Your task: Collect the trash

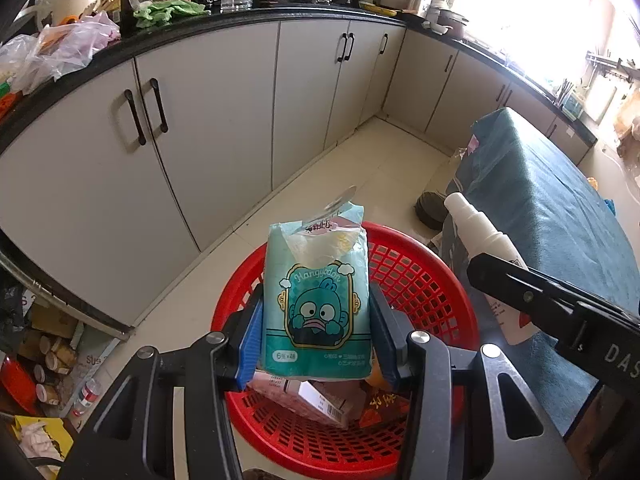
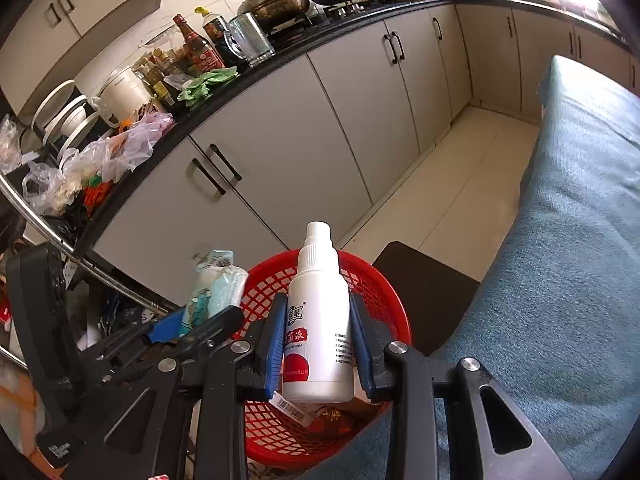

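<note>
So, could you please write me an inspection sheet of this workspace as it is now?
Surface: pale tiled floor; red basket stands on it beside a table with a teal cloth.
Job's things: tissue pack and white spray bottle, both held over the basket; cartons and wrappers already lie inside.
Clutter: plastic bags, bottles and pans on the black counter.
Grippers: left hand-held gripper shut on the tissue pack; right hand-held gripper shut on the spray bottle.
Cables: nothing seen.
Surroundings: grey cabinets, bright window.
</note>
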The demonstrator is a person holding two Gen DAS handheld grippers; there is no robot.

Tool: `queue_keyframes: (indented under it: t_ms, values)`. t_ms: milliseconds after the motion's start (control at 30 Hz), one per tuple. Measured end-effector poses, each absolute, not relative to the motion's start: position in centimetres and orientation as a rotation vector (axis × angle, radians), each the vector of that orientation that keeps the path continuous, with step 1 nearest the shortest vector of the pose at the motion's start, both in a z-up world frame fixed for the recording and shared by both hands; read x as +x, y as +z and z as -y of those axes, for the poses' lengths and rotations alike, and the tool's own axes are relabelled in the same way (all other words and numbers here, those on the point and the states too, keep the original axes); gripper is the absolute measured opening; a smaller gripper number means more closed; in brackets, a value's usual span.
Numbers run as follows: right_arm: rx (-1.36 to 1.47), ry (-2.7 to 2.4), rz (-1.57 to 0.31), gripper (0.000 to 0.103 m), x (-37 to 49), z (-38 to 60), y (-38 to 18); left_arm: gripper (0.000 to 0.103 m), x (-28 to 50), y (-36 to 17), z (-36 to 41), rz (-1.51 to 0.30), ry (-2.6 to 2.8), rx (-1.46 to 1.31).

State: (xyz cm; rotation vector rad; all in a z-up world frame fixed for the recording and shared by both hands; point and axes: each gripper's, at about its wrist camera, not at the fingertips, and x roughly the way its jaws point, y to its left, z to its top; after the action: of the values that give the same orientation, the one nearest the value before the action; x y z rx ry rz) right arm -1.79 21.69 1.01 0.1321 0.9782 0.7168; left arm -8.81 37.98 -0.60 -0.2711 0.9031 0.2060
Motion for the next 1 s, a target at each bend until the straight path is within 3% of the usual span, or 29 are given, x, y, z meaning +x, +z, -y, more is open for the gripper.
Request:
queue_keyframes:
  t_ms: [600, 833, 1000]
  values:
    - [0.117, 0.742, -0.981, 0.033, -2.1, -22.1, 0.8, 0.046, -8.5, -1.6, -38.4, -0.921, 0.233, -0.299]
    - [0.115, 0.744, -0.976, 0.034, -2.1, -22.2, 0.9, 0.05, -8.9, -1.4, -38.4, -0.916, 0.219, -0.295]
    - [0.144, 0.739, -0.985, 0.041, -2.0, -21.7, 0.8, 0.057, -9.4, -1.0, -38.1, -0.903, 0.226, -0.278]
